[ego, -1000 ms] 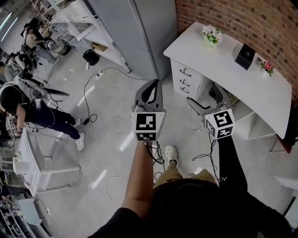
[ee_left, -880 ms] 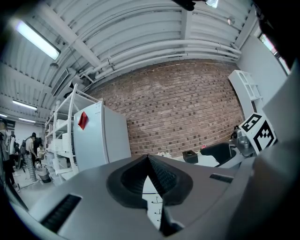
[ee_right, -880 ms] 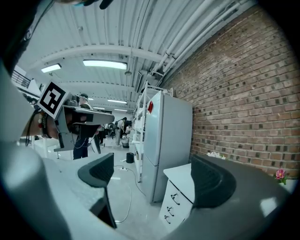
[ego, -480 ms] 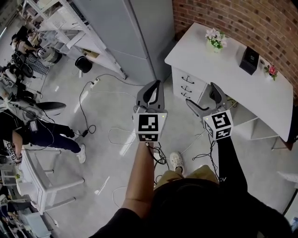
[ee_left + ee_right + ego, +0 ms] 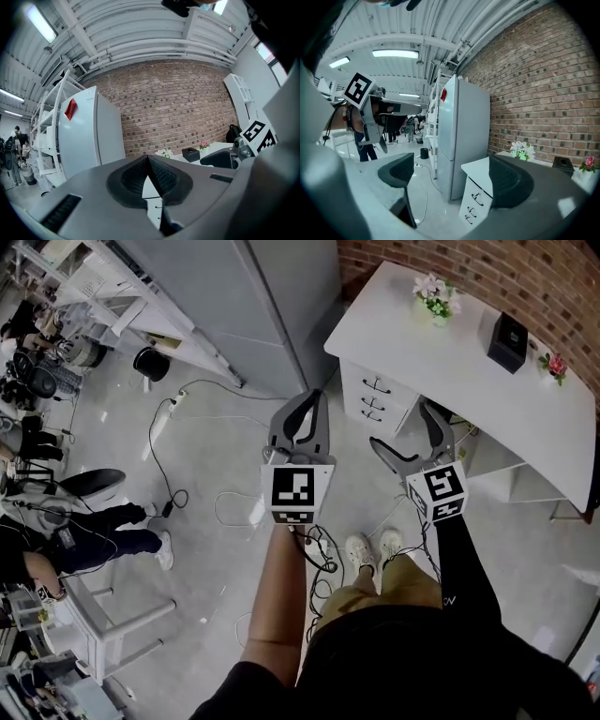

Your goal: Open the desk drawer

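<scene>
The white desk (image 5: 412,338) stands against the brick wall at the upper right of the head view. Its stack of three drawers (image 5: 375,399) with dark handles faces me. My left gripper (image 5: 309,401) is held out over the floor left of the drawers, jaws shut on nothing. To its right my right gripper (image 5: 399,425) stands open and empty just short of the drawer fronts. In the right gripper view the drawers (image 5: 476,201) show between the spread jaws of the right gripper (image 5: 452,176). In the left gripper view the pads (image 5: 161,176) meet.
A tall grey refrigerator (image 5: 272,306) stands left of the desk. Cables (image 5: 173,442) trail over the floor. On the desk are a flower pot (image 5: 433,296), a black box (image 5: 511,338) and a small pink flower (image 5: 556,365). People and a white table (image 5: 103,615) are at the left.
The person has stepped forward, so the desk and drawers sit a little closer to both grippers. Both grippers keep the same pose and jaw state.
</scene>
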